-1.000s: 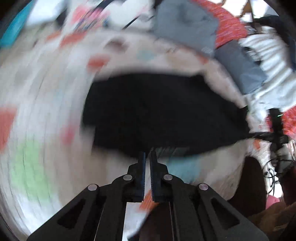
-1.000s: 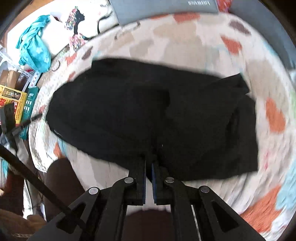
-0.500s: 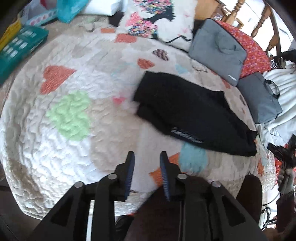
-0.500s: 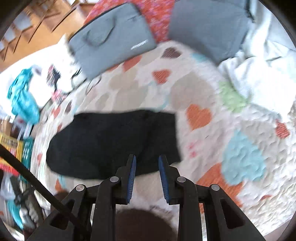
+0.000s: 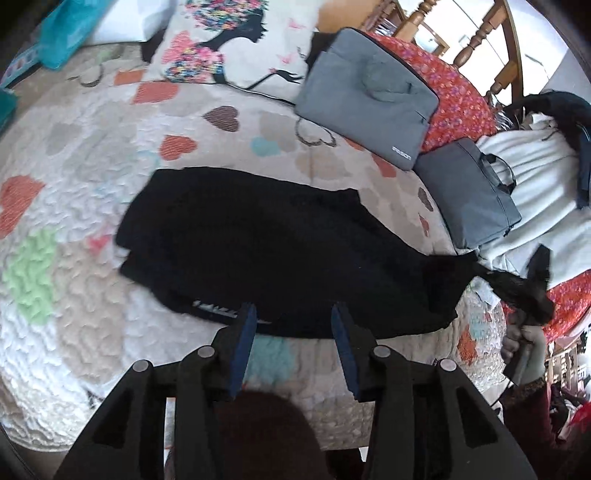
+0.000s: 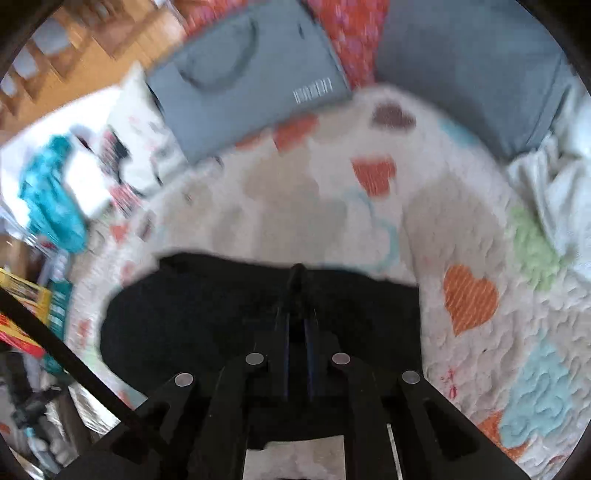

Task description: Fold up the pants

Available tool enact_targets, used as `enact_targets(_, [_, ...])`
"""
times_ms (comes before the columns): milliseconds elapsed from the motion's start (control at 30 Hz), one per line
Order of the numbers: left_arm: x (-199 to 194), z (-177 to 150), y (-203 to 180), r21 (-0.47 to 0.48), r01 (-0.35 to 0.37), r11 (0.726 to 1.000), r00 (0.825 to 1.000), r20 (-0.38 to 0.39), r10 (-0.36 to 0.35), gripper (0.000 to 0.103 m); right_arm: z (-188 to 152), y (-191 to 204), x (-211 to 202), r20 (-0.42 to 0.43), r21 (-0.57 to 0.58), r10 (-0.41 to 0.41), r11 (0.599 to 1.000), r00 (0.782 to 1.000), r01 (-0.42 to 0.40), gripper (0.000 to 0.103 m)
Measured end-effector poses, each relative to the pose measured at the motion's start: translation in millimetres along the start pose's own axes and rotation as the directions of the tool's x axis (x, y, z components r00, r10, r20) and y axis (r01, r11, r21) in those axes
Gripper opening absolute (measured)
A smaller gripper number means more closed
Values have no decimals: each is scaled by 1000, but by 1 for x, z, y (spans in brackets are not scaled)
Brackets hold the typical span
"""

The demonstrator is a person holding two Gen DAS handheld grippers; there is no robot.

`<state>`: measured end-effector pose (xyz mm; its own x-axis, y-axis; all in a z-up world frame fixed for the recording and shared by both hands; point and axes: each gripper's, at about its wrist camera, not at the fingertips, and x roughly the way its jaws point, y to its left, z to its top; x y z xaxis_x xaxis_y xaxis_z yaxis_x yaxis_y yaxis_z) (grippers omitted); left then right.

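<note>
The black pants (image 5: 280, 247) lie folded into a long flat shape on the heart-patterned quilt (image 5: 74, 206). My left gripper (image 5: 293, 314) is open and empty, hovering just above the pants' near edge. In the left wrist view my right gripper (image 5: 517, 284) is at the pants' right end. In the right wrist view my right gripper (image 6: 297, 277) is shut on a pinch of the black pants (image 6: 177, 317), which spread under and beside the fingers.
Two grey laptop bags (image 5: 365, 96) (image 5: 469, 192) lie on a red floral cloth at the back right. A printed pillow (image 5: 229, 44) and teal cloth (image 5: 62, 33) are at the back left. White bedding (image 5: 535, 177) is on the right.
Both grippers let go and pulled back, then came in again. My left gripper opened wider near the pants' edge. My right gripper moved in and shut on the pants' end.
</note>
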<state>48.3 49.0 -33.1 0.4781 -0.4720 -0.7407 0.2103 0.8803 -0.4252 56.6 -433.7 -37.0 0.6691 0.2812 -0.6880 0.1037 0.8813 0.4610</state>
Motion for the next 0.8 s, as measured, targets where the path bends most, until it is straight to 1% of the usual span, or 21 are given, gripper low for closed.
enact_targets(33, [5,1,-3,4,-1,1000,1000,-8,1,42,-1,-4,-12,38,7,3,1000,999,-3,8])
enact_targets(67, [12,1,-5,6,-4,1000,1000,-19,5,42,-3,-12,-20,68,17,-28,999,997,27,8])
enact_targets(100, [16,0,-7,8,-4,1000,1000,-27,5,42,-6,-24,-23,91,39,-120,992,989,117,15])
enact_targets(133, [21,-1,-9,8,-5,1000,999,-38,5,42,-8,-36,-23,94,65,-221,974,971,215,29])
enact_targets(167, [26,-2,-11,10,-10,1000,999,-47,11,42,-12,-57,-23,88,116,-290,953,953,279,36])
enact_targets(200, [29,-4,-14,13,-15,1000,999,-51,16,42,-15,-73,-26,79,172,-297,944,952,280,39])
enact_targets(233, [31,-6,-17,21,-17,1000,998,-54,18,42,-19,-82,-28,77,208,-294,939,953,273,39])
enact_targets(267, [31,-8,-18,25,-18,1000,998,-57,19,42,-23,-90,-32,77,237,-286,936,955,261,39])
enact_targets(300, [32,-9,-19,28,-18,999,998,-61,20,42,-28,-92,-36,78,243,-267,940,960,242,39])
enact_targets(367, [35,-12,-18,19,-18,1000,997,-73,19,43,-34,-87,-37,74,204,-214,959,974,195,39])
enact_targets(433, [36,-14,-18,4,-19,1000,997,-80,19,43,-39,-74,-30,48,148,-138,980,989,130,39])
enact_targets(467, [36,-15,-18,-1,-18,1000,997,-81,18,43,-42,-67,-24,28,123,-105,987,994,101,39])
enact_targets(500, [36,-16,-19,-6,-14,1000,997,-82,14,43,-43,-64,-19,17,112,-90,990,996,88,39])
enact_targets(567, [35,-17,-21,-10,-6,1000,996,-83,6,43,-45,-59,-7,2,106,-94,990,996,93,47])
enact_targets(600, [34,-17,-23,-6,-9,1000,996,-84,9,44,-46,-58,1,-10,106,-117,987,993,118,52])
enact_targets(633, [34,-17,-25,3,-16,1000,996,-84,17,44,-47,-58,8,-34,98,-138,985,990,141,52])
enact_targets(667, [34,-17,-26,13,-24,1000,996,-83,25,45,-48,-56,14,-57,86,-166,982,984,171,50])
enact_targets(700, [33,-16,-27,16,-27,1000,996,-82,28,45,-49,-56,19,-80,58,-271,959,959,276,47])
enact_targets(733, [33,-15,-28,20,-28,999,996,-81,30,47,-49,-57,20,-81,42,-339,939,937,343,47])
enact_targets(767, [33,-13,-27,24,-33,999,996,-79,35,48,-49,-58,18,-71,31,-409,911,910,411,47])
enact_targets(800, [34,-11,-27,29,-38,999,996,-76,40,48,-49,-60,11,-59,32,-476,878,877,478,47])
